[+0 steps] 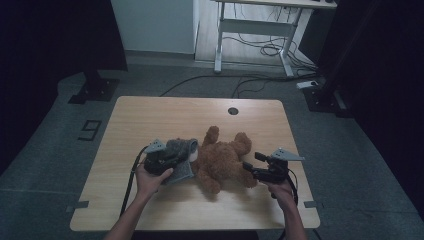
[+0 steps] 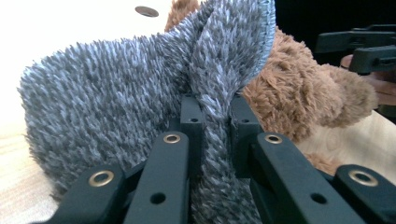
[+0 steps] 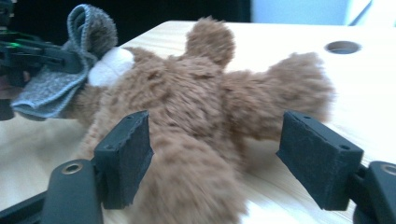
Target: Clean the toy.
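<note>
- High view: a brown teddy bear (image 1: 222, 159) lies at the centre of the table (image 1: 150, 117). The left tongs (image 1: 162, 161), left of centre, grip a grey fuzzy cloth (image 1: 181, 155) against the bear's head. The right tongs (image 1: 252, 170) sit right of centre at the bear's leg.
- Left gripper view: at centre frame, the jaws are clenched on a fold of the grey fuzzy cloth (image 2: 140, 93); the bear (image 2: 299, 93) lies behind it to the right.
- Right gripper view: the jaws stand apart, released, on either side of the bear's leg (image 3: 201, 186) at bottom centre, pads clear of the fur. The cloth (image 3: 56, 88) is at upper left.
</note>
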Available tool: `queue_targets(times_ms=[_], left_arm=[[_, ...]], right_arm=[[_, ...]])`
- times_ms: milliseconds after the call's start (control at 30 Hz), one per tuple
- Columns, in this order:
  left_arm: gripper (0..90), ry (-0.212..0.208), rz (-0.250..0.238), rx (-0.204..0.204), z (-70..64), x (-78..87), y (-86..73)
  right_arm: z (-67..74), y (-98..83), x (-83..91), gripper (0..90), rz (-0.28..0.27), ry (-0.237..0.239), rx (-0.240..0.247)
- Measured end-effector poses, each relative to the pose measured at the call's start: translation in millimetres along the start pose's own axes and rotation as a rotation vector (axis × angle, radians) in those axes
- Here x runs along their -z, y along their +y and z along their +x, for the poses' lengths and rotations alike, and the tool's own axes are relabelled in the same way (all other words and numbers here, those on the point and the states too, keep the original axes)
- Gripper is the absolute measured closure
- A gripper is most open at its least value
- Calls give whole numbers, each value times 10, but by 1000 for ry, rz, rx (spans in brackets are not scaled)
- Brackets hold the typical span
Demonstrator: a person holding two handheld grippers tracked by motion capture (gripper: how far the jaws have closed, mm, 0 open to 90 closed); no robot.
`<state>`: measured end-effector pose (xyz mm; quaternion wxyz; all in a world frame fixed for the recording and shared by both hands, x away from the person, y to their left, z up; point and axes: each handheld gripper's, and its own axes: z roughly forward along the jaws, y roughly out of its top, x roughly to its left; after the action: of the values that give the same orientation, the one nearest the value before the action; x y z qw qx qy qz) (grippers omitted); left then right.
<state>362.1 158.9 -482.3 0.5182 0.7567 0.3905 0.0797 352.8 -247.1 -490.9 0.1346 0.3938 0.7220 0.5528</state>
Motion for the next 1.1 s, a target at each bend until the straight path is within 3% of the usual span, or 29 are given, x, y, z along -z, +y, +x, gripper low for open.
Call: queue_targets(times_ms=[233, 400, 500, 600, 700, 967, 1067, 1100], left_arm=[[791, -16, 4, 7, -17, 52, -61], [790, -44, 6, 27, 5, 102, -126], [789, -39, 11, 13, -24, 135, -148], [790, -30, 10, 7, -37, 132, -150], [789, -19, 10, 10, -6, 102, -114], [789, 20, 30, 26, 91, -37, 75], [789, 26, 8, 24, 42, 13, 137], [788, 41, -3, 5, -10, 35, 176]], right_arm=[[144, 19, -451, 208, 133, 65, 31], [260, -147, -632, 231, 209, 89, 67], [258, -212, -615, 292, 210, 95, 63], [304, -247, -618, 380, 209, 71, 105], [319, -275, -643, 432, 176, 56, 107], [185, -200, -796, 471, 129, 8, 126], [142, -201, -803, 471, 121, 30, 133], [142, -204, -796, 471, 121, 32, 134]])
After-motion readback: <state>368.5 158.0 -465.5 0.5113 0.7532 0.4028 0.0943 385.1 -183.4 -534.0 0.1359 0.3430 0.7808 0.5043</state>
